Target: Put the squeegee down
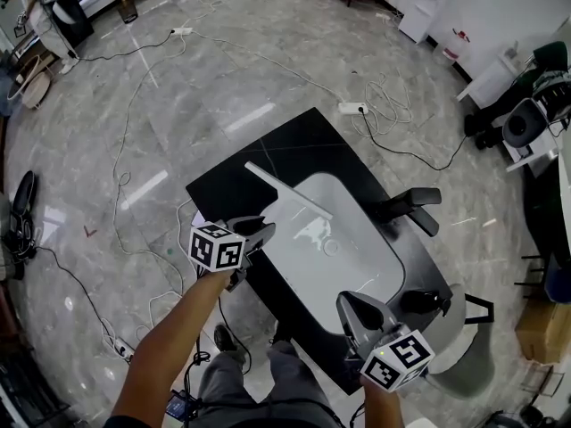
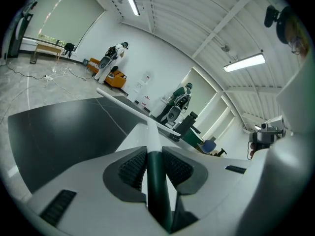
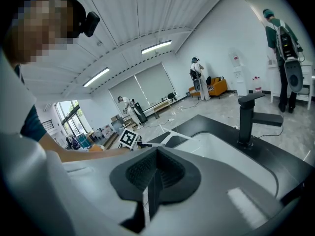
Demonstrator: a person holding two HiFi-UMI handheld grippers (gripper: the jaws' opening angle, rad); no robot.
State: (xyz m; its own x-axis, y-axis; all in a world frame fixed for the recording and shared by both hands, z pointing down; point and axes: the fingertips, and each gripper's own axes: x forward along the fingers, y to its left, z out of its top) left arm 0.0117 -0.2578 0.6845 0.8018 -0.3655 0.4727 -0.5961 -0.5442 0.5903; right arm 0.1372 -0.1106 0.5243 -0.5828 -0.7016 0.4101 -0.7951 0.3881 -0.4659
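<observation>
Squeezing the dark green handle of the squeegee [image 2: 156,191] with the left tongs [image 2: 155,163], one bumpy black pad [image 2: 132,168] pressed on each side. Holding it out in front, white neck first, with the long thin white blade lying crosswise at the far end.

From the head view, gripped by the left tongs [image 1: 259,233] at the near left side of the counter [image 1: 294,145]. Squeegee [image 1: 290,192] reaching out from there, blade over the far left edge of the white sink [image 1: 357,266]. Cannot tell if the blade touches the sink or the counter. Not put down yet.

Right tongs [image 3: 156,173] clenched shut with nothing inside, only a thin dark slit between the pads. Held low by the near right corner of the counter [image 1: 357,310], looking out across the sink.

Black tap [image 1: 412,205] standing on the right side of the sink. Shiny black counter all around the white bowl.

Farther out, grey stone floor [image 1: 178,105] with long thin cables [image 1: 125,185] looping over it, and a white power strip [image 1: 353,108] just past the far corner of the counter.
</observation>
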